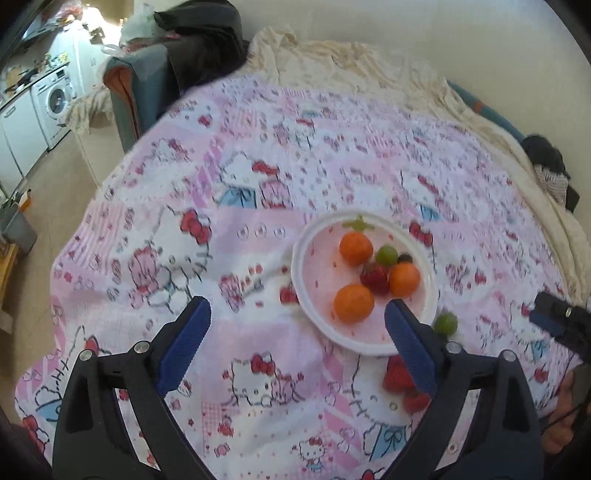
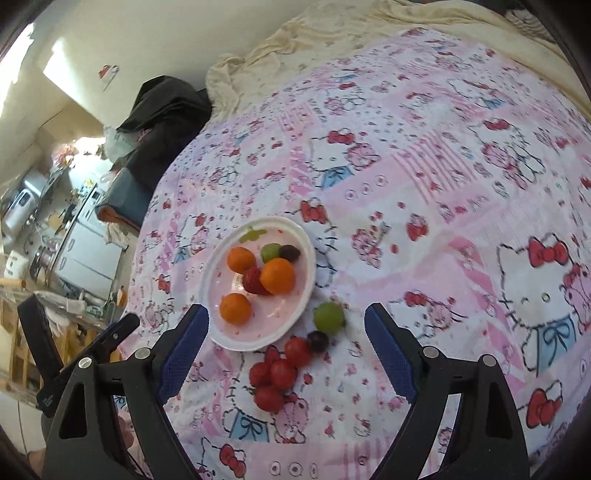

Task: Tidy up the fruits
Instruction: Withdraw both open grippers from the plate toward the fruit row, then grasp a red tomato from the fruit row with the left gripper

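Note:
A white plate (image 1: 306,291) (image 2: 214,280) lies on a pink Hello Kitty bedspread. It holds three oranges (image 1: 353,303) (image 2: 277,275), a strawberry (image 1: 375,277) (image 2: 252,280), a green grape (image 1: 386,254) (image 2: 270,252) and a dark grape (image 2: 289,252). Beside the plate lie a loose green grape (image 1: 445,323) (image 2: 328,317), a dark grape (image 2: 317,340) and several strawberries (image 1: 397,375) (image 2: 282,373). My left gripper (image 1: 297,343) is open and empty, just short of the plate. My right gripper (image 2: 284,350) is open and empty above the loose strawberries.
A cream blanket (image 1: 369,66) (image 2: 332,33) is bunched at the far side of the bed. A dark garment (image 1: 203,40) (image 2: 162,114) hangs on a chair at the left. A kitchen with a washing machine (image 1: 55,99) lies beyond the bed's left edge.

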Demonstrator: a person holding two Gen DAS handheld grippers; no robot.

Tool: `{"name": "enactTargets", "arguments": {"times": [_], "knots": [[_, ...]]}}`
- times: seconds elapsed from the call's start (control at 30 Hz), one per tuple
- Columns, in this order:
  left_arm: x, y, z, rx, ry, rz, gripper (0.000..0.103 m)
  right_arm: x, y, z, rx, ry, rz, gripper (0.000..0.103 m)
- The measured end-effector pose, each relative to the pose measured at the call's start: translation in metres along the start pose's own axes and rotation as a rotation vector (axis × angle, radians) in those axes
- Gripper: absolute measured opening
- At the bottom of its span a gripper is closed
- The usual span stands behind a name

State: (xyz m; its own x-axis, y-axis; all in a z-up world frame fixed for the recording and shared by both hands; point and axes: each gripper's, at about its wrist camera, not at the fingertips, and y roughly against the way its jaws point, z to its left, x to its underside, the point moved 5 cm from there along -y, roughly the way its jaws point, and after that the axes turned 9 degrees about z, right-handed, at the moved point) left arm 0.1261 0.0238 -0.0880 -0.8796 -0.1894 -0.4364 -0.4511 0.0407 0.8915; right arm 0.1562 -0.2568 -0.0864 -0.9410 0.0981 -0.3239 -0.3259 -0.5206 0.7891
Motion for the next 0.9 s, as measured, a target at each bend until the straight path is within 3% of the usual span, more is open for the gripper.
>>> {"name": "enactTargets", "arguments": {"times": [0.2,0.43,0.57,0.8,0.87,0.9], "knots": [[0.026,-0.036,-0.036,0.073,-0.088,0.164,0.093,0.007,0.000,-0.024,0.033,-0.063,0.019,0.089],[0.075,-0.066,-0.093,0.122,-0.260,0.344,0.068,0.009,0.001,-0.038,0.051,-0.092,0.033,0.089],[0.092,-0.076,-0.108,0.096,-0.305,0.374,0.068,0.009,-0.001,-0.042,0.044,-0.111,0.046,0.089],[0.102,-0.082,-0.125,0.078,-0.263,0.367,0.068,0.007,-0.002,-0.040,0.050,-0.106,0.044,0.089],[0.103,-0.085,-0.126,0.068,-0.262,0.370,0.060,0.007,-0.003,-0.040,0.051,-0.108,0.044,0.089],[0.103,-0.086,-0.126,0.063,-0.261,0.371,0.044,0.007,-0.002,-0.041,0.053,-0.109,0.043,0.089]]}}
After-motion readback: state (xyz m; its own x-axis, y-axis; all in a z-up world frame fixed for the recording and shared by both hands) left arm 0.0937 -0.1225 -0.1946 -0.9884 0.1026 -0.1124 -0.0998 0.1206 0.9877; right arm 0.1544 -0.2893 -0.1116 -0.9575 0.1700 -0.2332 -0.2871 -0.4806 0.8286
